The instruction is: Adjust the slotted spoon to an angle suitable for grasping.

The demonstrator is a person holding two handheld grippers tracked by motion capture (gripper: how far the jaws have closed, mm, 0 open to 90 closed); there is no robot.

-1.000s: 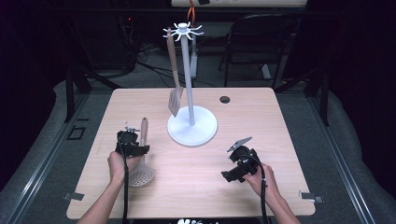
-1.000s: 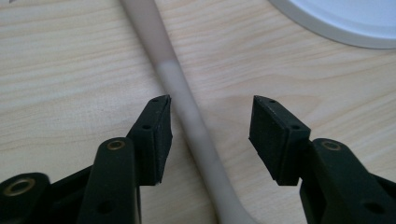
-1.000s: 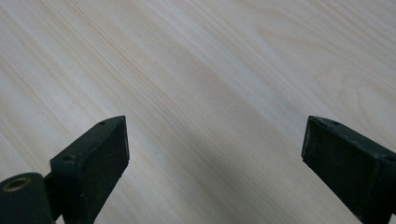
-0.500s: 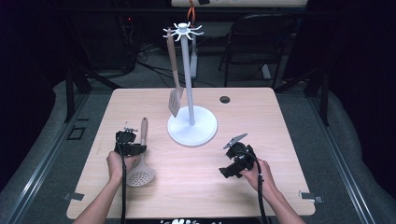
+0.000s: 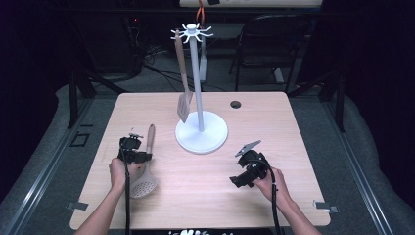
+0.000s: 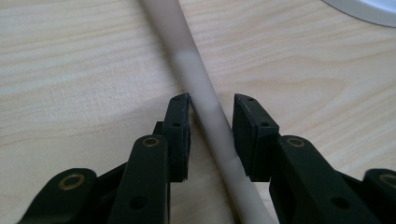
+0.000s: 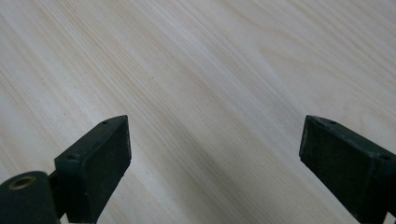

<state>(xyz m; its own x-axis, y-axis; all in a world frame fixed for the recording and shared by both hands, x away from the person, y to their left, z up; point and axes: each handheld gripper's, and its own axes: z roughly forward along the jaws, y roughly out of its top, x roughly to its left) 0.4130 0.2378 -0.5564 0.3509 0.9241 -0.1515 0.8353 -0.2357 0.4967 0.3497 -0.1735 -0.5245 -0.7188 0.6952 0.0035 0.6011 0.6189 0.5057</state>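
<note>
A beige skimmer [image 5: 143, 185] lies flat on the left of the wooden table [image 5: 293, 127], with its handle [image 6: 187, 60] pointing away from the person. My left gripper [image 5: 142, 157] is lowered over that handle. In the left gripper view [image 6: 211, 100] the handle runs between the two pads: the left pad is at its side and a gap shows at the right pad. These jaws have just been closing. My right gripper [image 5: 236, 180] is held low over bare wood at the front right, and its jaws [image 7: 212, 126] stand wide with nothing between them.
A white hook stand [image 5: 201, 132] rises from the table's middle, and a wooden spatula [image 5: 182, 73] hangs from one of its top hooks. A small dark hole [image 5: 236, 104] sits near the far edge. Dark chairs and cables stand beyond the table.
The left gripper has edged slightly at the skimmer's handle. The right hand has kept its place.
</note>
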